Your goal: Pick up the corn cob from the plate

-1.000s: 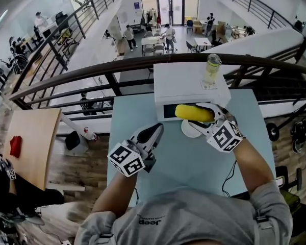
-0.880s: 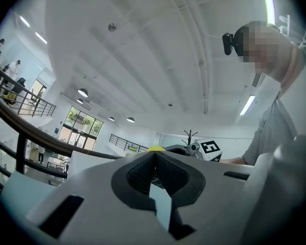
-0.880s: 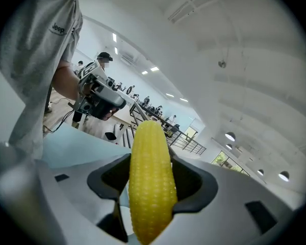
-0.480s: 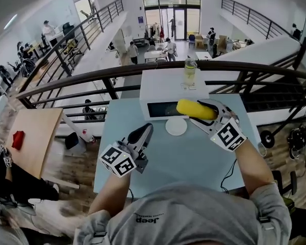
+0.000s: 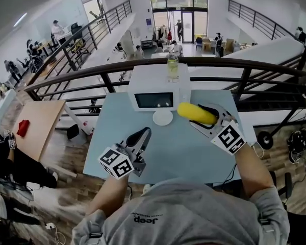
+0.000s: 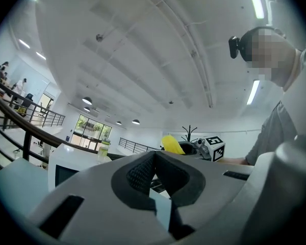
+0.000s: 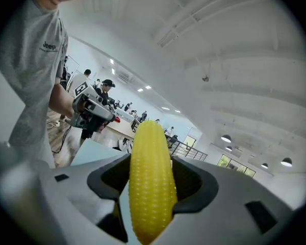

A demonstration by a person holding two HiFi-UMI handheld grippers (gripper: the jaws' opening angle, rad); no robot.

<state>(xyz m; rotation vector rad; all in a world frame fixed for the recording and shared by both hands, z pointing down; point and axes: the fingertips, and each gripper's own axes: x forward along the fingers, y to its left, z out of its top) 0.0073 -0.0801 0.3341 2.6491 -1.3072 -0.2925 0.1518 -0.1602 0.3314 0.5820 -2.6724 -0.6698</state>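
Yellow corn cob [image 5: 194,112] crosswise in right tool [image 5: 206,115], tip leftward

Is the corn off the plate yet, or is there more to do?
Done: the plate is bare. In hand: the right gripper is clamped on the corn cob, held to one side of the plate. The left gripper is shut, empty. Left: nothing of the pickup.

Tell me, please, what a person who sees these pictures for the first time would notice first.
The bright yellow corn cob draws the eye first: the right tool clamps it above the pale blue table, just right of the bare plate. Next comes the left tool, shut on nothing, nearer the person on the left. At the table's far edge stands a white box with a dark window and a bottle on top.
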